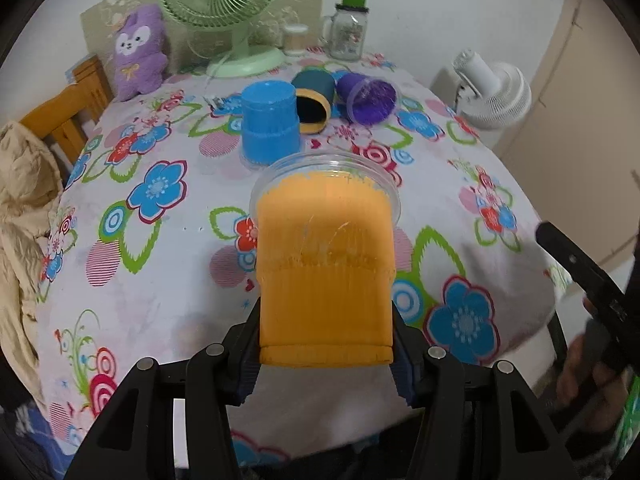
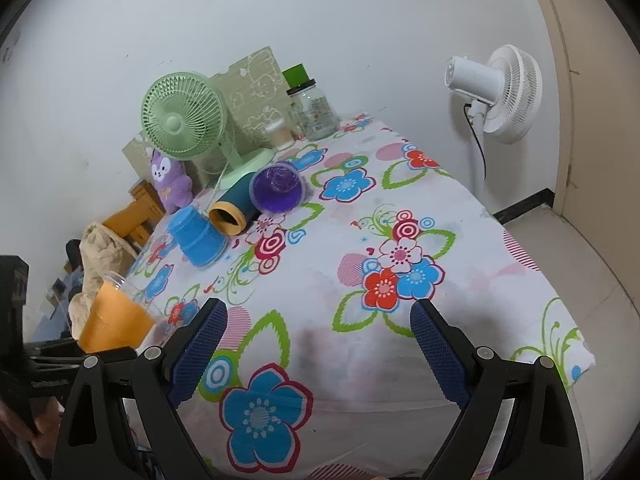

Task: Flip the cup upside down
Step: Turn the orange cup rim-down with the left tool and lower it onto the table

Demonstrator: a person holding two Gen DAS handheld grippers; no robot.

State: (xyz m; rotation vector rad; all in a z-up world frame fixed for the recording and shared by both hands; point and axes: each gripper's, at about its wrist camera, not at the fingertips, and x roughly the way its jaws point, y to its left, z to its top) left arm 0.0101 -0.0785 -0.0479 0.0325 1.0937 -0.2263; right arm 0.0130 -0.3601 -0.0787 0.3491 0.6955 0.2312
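My left gripper is shut on an orange cup near its base and holds it above the table, with its clear rim pointing away from me. The same orange cup shows at the lower left of the right wrist view. A blue cup stands upside down on the floral tablecloth. A teal cup with a yellow rim and a purple cup lie on their sides behind it. My right gripper is open and empty above the cloth.
A green desk fan, a purple plush toy, a glass jar with a green lid and a small jar stand at the table's far edge. A white floor fan stands to the right. A wooden chair is at the left.
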